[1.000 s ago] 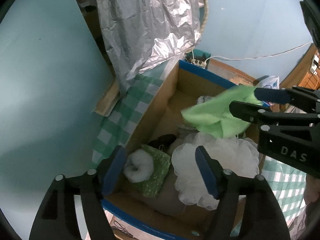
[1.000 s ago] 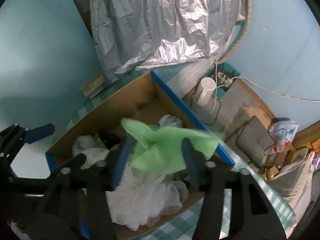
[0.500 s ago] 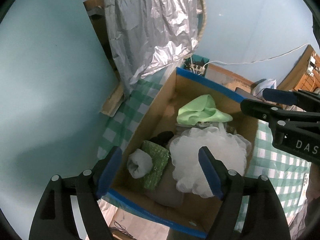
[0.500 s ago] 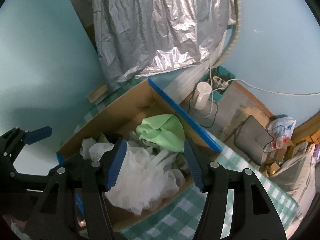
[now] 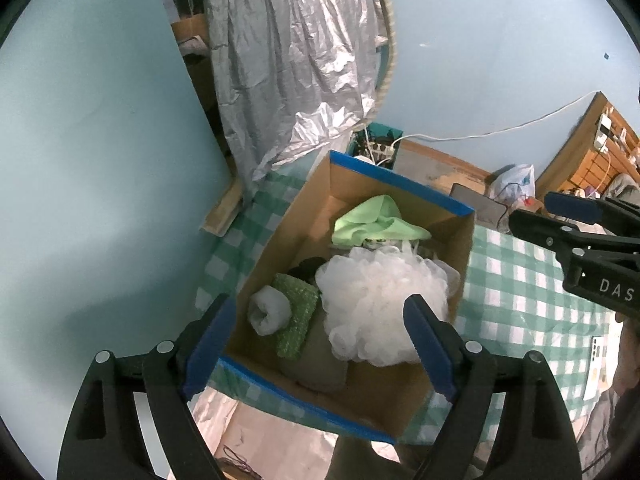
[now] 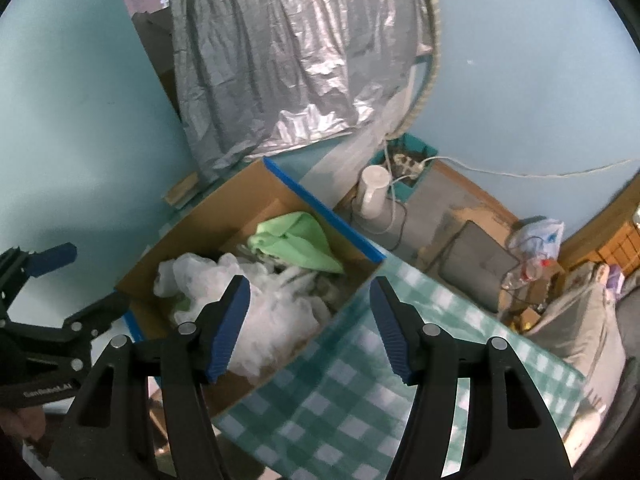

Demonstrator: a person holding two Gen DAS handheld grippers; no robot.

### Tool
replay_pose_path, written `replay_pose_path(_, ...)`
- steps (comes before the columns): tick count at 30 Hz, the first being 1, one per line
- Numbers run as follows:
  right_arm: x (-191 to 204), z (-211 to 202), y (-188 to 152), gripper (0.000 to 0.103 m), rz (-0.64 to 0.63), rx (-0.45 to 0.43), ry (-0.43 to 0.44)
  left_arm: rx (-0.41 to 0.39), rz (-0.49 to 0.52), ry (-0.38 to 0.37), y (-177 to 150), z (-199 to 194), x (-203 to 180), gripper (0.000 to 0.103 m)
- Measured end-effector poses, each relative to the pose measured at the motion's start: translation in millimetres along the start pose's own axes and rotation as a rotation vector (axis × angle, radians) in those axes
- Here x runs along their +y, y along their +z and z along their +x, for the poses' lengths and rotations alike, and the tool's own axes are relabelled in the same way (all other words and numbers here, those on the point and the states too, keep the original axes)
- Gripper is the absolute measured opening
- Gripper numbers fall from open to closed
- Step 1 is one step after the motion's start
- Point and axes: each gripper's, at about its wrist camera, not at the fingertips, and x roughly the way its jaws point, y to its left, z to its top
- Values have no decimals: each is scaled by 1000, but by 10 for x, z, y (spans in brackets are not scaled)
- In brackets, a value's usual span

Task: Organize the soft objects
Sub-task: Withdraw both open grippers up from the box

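Both claws are hanging above the cardboard box (image 5: 460, 248) with nothing in them. The left claw (image 5: 316, 344) is spread wide, and the right claw (image 6: 310, 328) is just as released, off toward the box's near corner over the checked cloth on the counter (image 6: 360, 392). Everything soft is piled inside the box: the lime green cloth (image 5: 376, 224) sits crumpled at the far end against the blue-edged wall. The big white mesh pouf (image 5: 380, 300) fills the middle, and the white rolled sock (image 5: 268, 314) lies on a green knit pad (image 5: 298, 320) on the left side. I'd guess the cloth is loose on top because it was simply dropped in, not folded. The only readable writing is "DAS" on the right claw's body; there's lettering on the left one too, but it's too blurry to make out.
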Motion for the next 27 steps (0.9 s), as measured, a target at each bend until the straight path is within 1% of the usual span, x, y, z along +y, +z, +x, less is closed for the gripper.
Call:
replay_pose_path(2, -42, -81, -54, 62, 13, -9, -5, -2, 0, -11, -25, -67, -30, 87)
replay_pose_path(4, -76, -160, -106, 62, 24, -17, -11, -10, 4, -27, -49, -136, -65, 93)
replay_pose_path(12, -268, -482, -308, 63, 87, -42, -51, -54, 82, -15, -96, -427, -312, 95)
replay_pose_path(15, -336, -580, -365, 63, 108, -50, -83, -76, 104, -35, -89, -528, -416, 101)
replay_pose_path(20, -452, -765, -464, 63, 151, -74, -111, -130, 165, -27, -66, -702, -639, 101)
replay_pose_path(25, -560, -936, -535, 63, 178, -97, -162, -152, 198, -42, -44, -816, -810, 101)
replay_pose_path(27, -616, -1002, -568, 64, 198, -102, -169, -150, 206, -46, -41, -838, -865, 102)
